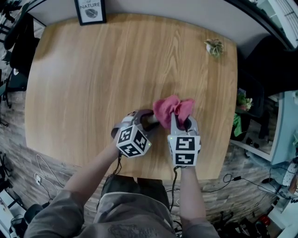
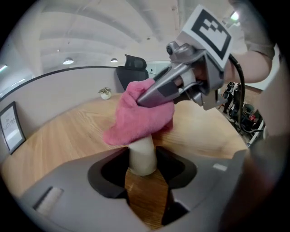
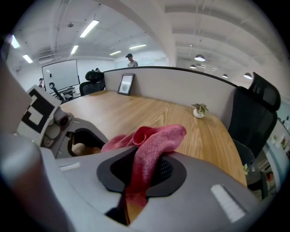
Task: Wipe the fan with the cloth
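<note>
As the fan (image 2: 142,156) must not move while it is wiped, my L tongs (image 2: 144,170) are clenched on its pale stem, near the counter's (image 1: 93,69) front edge. I take this stem for the handle, bc the head is hidden under the cloth (image 2: 136,120). The cloth is pink and lies draped over the top of the fan, so I think it touches the part that needs cleaning. My R tongs (image 3: 136,181) are grasping one bunched end of it, fabric squeezed btw both pads, w/ the rest reaching forward over the fan. This grip should let me rub w/o the cloth slipping away.

Writing: the framed picture (image 1: 90,10) at the far edge shows "NATURE", w/ a small "OF" above it. The marker cubes (image 1: 132,141) carry only black-white squares, no words. No brand is visible on fan or cloth.
</note>
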Tool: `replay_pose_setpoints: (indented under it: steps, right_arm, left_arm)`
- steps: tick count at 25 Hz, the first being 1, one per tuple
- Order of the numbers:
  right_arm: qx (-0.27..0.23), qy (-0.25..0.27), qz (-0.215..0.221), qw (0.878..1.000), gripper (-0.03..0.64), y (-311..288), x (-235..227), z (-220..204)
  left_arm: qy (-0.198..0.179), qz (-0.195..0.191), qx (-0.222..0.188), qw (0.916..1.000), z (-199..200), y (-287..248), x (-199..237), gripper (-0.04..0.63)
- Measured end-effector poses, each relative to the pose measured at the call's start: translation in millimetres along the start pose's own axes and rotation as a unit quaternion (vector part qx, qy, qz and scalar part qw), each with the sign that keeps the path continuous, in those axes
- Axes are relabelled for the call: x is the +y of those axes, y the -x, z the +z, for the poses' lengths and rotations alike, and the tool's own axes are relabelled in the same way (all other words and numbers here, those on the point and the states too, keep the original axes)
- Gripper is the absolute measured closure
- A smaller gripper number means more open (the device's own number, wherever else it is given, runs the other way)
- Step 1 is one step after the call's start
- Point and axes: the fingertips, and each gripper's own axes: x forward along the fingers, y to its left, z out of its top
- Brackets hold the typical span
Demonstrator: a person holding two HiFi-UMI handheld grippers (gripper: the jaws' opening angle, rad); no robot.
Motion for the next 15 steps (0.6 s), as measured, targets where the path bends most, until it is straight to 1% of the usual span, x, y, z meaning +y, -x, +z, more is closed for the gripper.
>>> replay_pose_setpoints:
  steps: [3, 5, 9, 11, 13, 15]
  right_arm:
    - [0.018, 0.035, 0.028, 0.999, 0.558, 0, 26, -4]
    - [0.034, 0.053, 0.055, 0.997, 0.558, 0, 42, -8]
    - [0.053, 0.061, 0.139, 0.987, 0.558, -1, 80, -11]
    - [0.046, 0.064, 0.163, 0.983, 0.558, 0, 91, -6]
    - [0.037, 0.07, 0.166, 0.983, 0.558, -1, 92, 1]
    - [0.028, 0.082, 0.142, 0.986, 0.558, -5, 81, 7]
  left_arm:
    - [0.001, 0.0, 0.0, 1.0, 0, 0, 0, 0.403]
    - [0.002, -0.002, 0.002, 1.0, -1, 0, 0, 0.403]
    - [0.006, -0.006, 0.004, 1.0, -2, -1, 0, 0.403]
    - [0.011, -0.011, 0.006, 0.9999, -2, -2, -2, 0.403]
    - [0.016, -0.016, 0.009, 0.9997, -1, -2, -1, 0.403]
    - [0.02, -0.018, 0.011, 0.9996, -1, -1, 0, 0.403]
